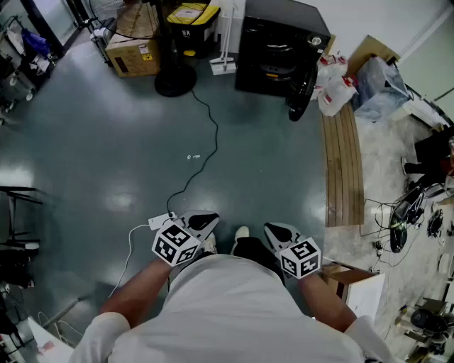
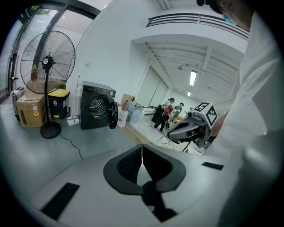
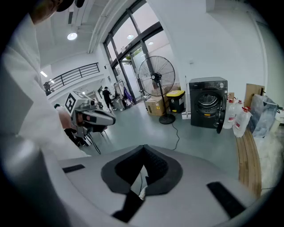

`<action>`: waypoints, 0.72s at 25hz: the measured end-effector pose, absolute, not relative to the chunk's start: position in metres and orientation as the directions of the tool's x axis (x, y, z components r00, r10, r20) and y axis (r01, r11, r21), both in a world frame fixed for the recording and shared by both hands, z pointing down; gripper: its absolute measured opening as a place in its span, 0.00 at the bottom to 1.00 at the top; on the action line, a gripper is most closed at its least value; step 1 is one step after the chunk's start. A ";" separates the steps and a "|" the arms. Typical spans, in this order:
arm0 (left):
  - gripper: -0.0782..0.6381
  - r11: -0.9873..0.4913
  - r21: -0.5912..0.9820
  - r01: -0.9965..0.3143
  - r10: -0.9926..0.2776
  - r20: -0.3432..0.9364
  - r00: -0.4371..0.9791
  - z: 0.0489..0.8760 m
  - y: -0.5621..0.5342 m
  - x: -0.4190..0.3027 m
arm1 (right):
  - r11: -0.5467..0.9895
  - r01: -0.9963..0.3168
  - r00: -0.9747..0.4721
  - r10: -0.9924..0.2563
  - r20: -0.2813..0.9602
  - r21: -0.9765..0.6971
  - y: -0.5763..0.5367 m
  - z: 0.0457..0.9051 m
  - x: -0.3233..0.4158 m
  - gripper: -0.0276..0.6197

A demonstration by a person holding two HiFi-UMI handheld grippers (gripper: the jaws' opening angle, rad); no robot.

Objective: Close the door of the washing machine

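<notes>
A black front-loading washing machine [image 1: 280, 49] stands at the far side of the floor, and its round door [image 1: 301, 92] hangs open to the right. I hold both grippers close to my body, far from it. The left gripper [image 1: 202, 222] is shut with nothing in it, and so is the right gripper [image 1: 277, 230]. In the left gripper view the machine [image 2: 95, 111] and its open door [image 2: 113, 115] lie far beyond the closed jaws [image 2: 142, 146]. The right gripper view shows the machine [image 3: 207, 103] with the door [image 3: 220, 119] ajar, past its closed jaws [image 3: 143, 148].
A standing fan [image 1: 174, 74], a cardboard box [image 1: 131, 49] and a yellow-lidded bin [image 1: 191, 21] stand left of the machine. A black cable [image 1: 206, 142] runs across the grey floor. White bottles [image 1: 333, 85] and a wooden strip [image 1: 344, 163] lie to the right.
</notes>
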State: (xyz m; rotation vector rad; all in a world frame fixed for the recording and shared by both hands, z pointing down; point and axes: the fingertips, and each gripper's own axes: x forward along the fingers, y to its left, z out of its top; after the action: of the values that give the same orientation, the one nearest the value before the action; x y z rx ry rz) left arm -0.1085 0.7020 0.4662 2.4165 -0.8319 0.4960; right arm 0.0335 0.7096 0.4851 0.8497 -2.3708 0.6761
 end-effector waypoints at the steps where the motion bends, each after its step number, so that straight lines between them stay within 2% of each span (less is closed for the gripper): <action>1: 0.14 -0.669 0.360 -0.650 -0.456 0.492 0.742 0.467 0.695 -0.107 | 0.677 -0.683 -0.666 -0.422 0.615 -0.275 0.705 0.486 0.033 0.05; 16: 0.14 -0.678 0.301 -0.671 -0.511 0.463 0.724 0.444 0.585 -0.060 | 0.700 -0.663 -0.695 -0.441 0.567 -0.268 0.587 0.495 0.064 0.06; 17: 0.14 -0.671 0.308 -0.675 -0.513 0.465 0.721 0.446 0.578 -0.059 | 0.698 -0.663 -0.694 -0.438 0.571 -0.271 0.579 0.497 0.067 0.09; 18: 0.14 -0.666 0.313 -0.677 -0.509 0.472 0.720 0.449 0.573 -0.058 | 0.692 -0.666 -0.694 -0.435 0.574 -0.280 0.572 0.499 0.070 0.18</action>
State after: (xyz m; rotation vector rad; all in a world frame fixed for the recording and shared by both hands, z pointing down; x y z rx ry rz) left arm -0.0583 0.5728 0.4487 2.4527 -0.9060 0.4797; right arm 0.0697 0.5721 0.4994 0.8487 -2.4316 0.6603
